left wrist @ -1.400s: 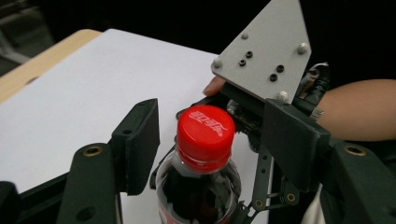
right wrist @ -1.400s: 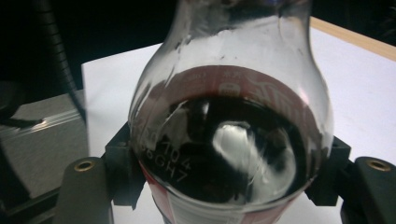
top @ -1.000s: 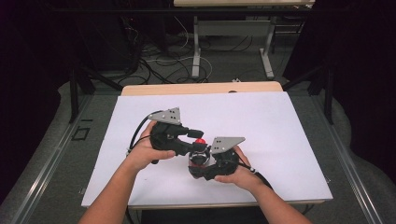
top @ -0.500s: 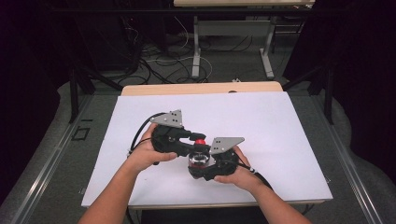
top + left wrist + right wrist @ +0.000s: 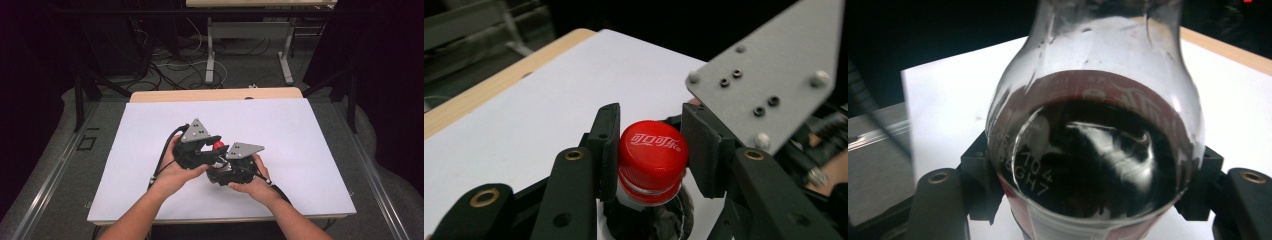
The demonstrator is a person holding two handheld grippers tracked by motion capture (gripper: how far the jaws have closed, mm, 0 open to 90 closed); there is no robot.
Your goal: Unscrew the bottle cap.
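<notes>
While the right gripper (image 5: 1088,200) stays clamped on the bottle (image 5: 1093,150) near the middle of the table (image 5: 150,130), the left gripper (image 5: 651,150), having slid in from the left, has just closed its jaws on the red cap (image 5: 652,150), so unscrewing looks next.
</notes>
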